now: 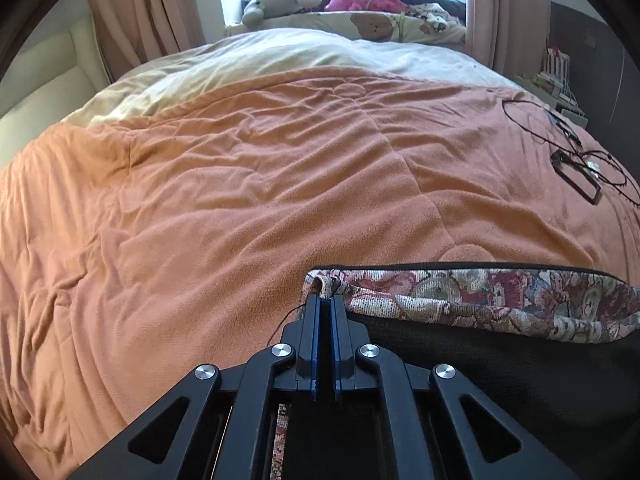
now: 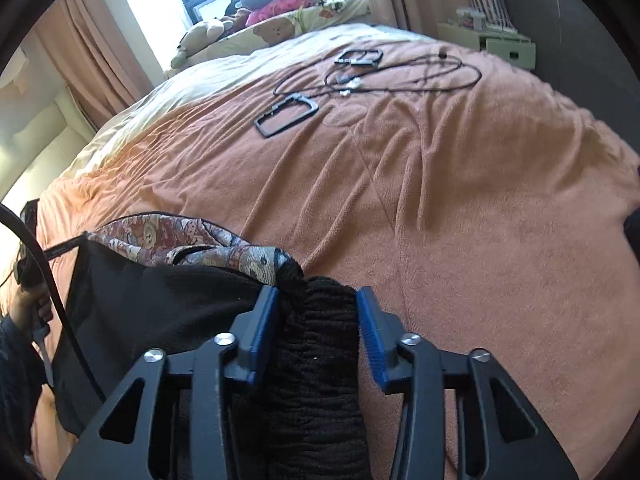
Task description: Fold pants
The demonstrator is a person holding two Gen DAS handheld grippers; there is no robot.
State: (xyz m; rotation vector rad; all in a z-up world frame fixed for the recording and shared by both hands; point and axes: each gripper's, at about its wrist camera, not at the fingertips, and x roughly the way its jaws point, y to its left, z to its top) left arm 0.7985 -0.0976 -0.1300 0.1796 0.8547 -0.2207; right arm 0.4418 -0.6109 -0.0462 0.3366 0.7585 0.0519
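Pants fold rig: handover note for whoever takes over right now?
Left gripper: shut on the patterned tapestry waistband edge of the black pants.
Right gripper: jaws astride the bunched black ribbed fabric at the other waist corner; grip looks loose, so check it.
Pants lie at the near edge of the orange fleece blanket. A black cable and black rectangular frame lie farther up the bed.
Done: both corners reached. Left: no fold visible yet, all folding.

a home bedroom: bed (image 1: 240,184), curtains (image 1: 136,12), plush toys (image 1: 280,2).
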